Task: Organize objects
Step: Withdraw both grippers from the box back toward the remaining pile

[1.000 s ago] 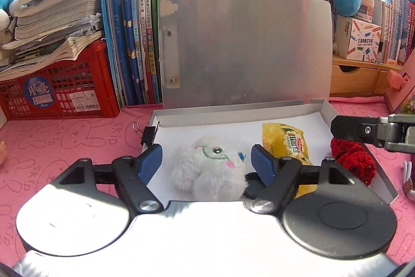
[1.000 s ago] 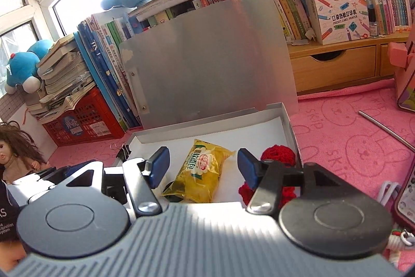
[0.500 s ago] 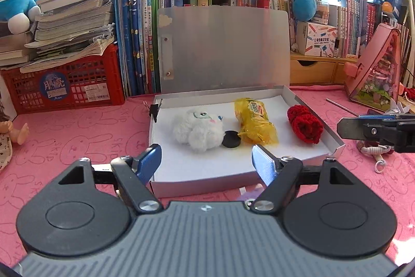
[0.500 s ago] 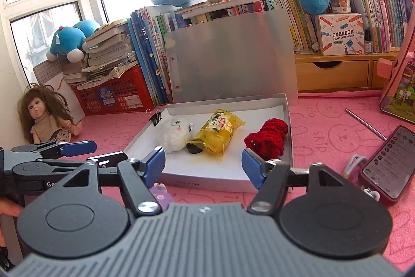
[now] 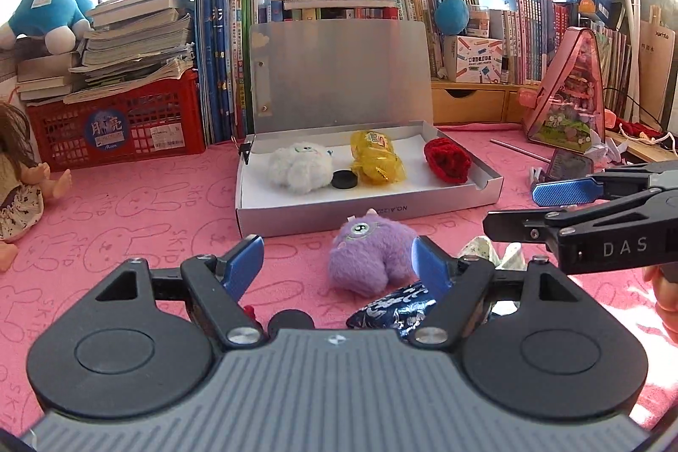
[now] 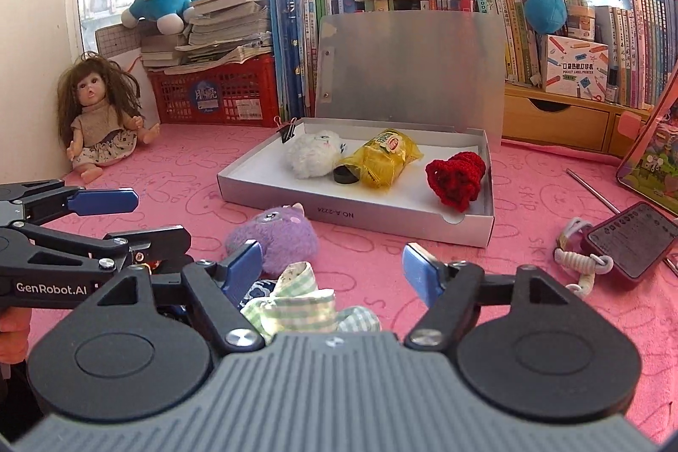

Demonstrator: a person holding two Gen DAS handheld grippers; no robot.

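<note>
An open silver box (image 5: 322,217) (image 6: 271,198) lies on the pink cloth, lid up. In it lie a white plush (image 5: 301,170) (image 6: 315,153), a black disc (image 5: 344,179), a yellow packet (image 5: 375,162) (image 6: 381,157) and a red knit piece (image 5: 447,159) (image 6: 455,176). A purple plush (image 5: 368,253) (image 6: 275,236) lies in front of the box. Beside it lie a dark blue pouch (image 5: 392,310) and a green checked cloth (image 6: 296,303). My left gripper (image 5: 337,265) is open and empty, near the purple plush. My right gripper (image 6: 330,267) is open and empty above the checked cloth.
A doll (image 6: 99,113) sits at the left. A red crate (image 5: 114,121) with books, upright books and plush toys line the back. A phone (image 6: 631,240) with a cord, a pink triangular case (image 5: 572,92) and a metal rod (image 6: 593,189) lie at the right.
Both grippers have pulled back from the box toward the near side. The purple plush, pouch and checked cloth have come into view in front of the box.
</note>
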